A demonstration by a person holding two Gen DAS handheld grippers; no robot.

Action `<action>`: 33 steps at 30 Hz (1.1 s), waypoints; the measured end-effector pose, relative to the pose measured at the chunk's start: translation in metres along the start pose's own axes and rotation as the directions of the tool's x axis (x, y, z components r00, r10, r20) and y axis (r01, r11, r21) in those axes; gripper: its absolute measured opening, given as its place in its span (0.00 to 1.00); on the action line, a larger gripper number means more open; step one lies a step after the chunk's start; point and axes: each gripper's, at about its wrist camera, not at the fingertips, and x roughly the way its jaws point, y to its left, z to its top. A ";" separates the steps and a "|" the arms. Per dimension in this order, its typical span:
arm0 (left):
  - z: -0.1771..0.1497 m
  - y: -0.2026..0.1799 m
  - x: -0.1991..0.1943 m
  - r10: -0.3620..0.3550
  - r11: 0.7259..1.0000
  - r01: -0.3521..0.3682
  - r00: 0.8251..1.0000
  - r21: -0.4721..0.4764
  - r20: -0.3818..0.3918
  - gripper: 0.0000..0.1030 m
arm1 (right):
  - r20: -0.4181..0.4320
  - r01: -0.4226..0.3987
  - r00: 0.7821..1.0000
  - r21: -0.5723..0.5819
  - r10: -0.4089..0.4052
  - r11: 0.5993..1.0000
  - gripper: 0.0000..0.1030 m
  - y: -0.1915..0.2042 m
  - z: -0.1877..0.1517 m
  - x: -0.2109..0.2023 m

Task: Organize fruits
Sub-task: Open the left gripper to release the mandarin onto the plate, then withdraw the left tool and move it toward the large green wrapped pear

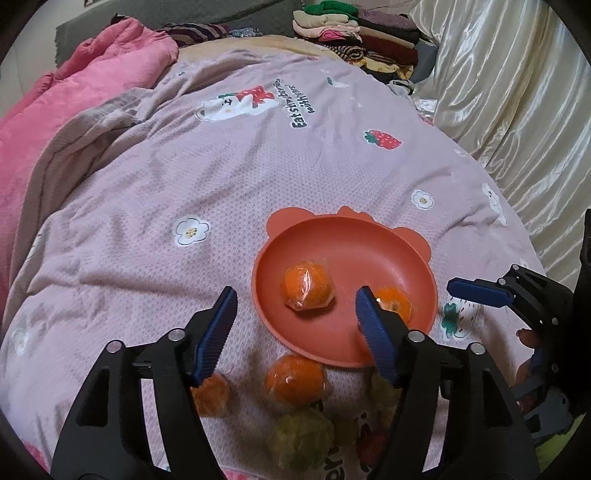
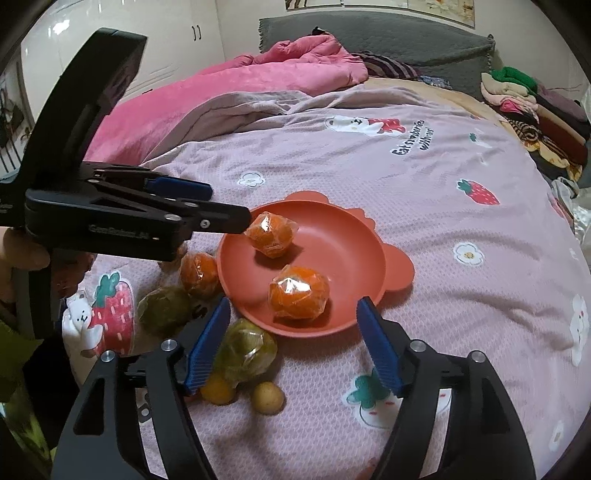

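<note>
An orange-red bear-eared plate point(image 1: 373, 240) point(image 2: 332, 236) lies on the pink bedspread. Two plastic-wrapped oranges sit in it: one point(image 1: 308, 288) point(image 2: 271, 234) and another point(image 1: 395, 302) point(image 2: 299, 293). A third wrapped orange point(image 1: 295, 380) point(image 2: 199, 273) lies beside the plate, with a fourth point(image 1: 210, 395) and wrapped green fruits point(image 1: 301, 437) point(image 2: 164, 308) point(image 2: 247, 349) nearby. Two small yellow fruits point(image 2: 218, 391) point(image 2: 267, 397) lie in front. My left gripper point(image 1: 295, 299) point(image 2: 221, 206) is open and empty over the plate's near edge. My right gripper point(image 2: 293, 308) point(image 1: 476, 291) is open and empty.
A pink quilt point(image 1: 74, 110) point(image 2: 221, 85) is bunched at the bed's far side. A stack of folded clothes point(image 1: 354, 29) point(image 2: 535, 110) stands at the far corner. A cream satin curtain point(image 1: 517, 110) hangs along one side.
</note>
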 end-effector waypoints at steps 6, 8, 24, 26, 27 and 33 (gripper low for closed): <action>-0.004 -0.001 -0.014 0.004 1.000 -0.004 1.000 -0.002 0.023 0.64 | 0.011 0.011 1.000 0.015 -0.011 1.000 0.75 0.001 -0.003 -0.009; -0.005 -0.001 -0.019 0.007 1.000 -0.007 0.999 -0.005 0.031 0.67 | 0.017 0.019 1.000 0.017 -0.019 1.000 0.77 0.003 -0.003 -0.013; -0.015 0.008 -0.059 0.041 0.999 -0.039 0.995 -0.025 0.092 0.78 | 0.083 0.063 0.994 0.041 -0.066 0.997 0.87 0.003 0.002 -0.048; -0.015 0.008 -0.062 0.046 0.999 -0.043 0.994 -0.025 0.098 0.80 | 0.088 0.064 0.994 0.041 -0.067 0.997 0.88 0.004 0.003 -0.051; -0.016 0.008 -0.065 0.051 0.999 -0.048 0.994 -0.025 0.101 0.81 | 0.090 0.065 0.994 0.042 -0.068 0.997 0.88 0.005 0.003 -0.052; -0.019 0.010 -0.075 0.064 0.998 -0.060 0.991 -0.032 0.115 0.84 | 0.100 0.064 0.993 0.039 -0.068 0.997 0.90 0.009 0.003 -0.059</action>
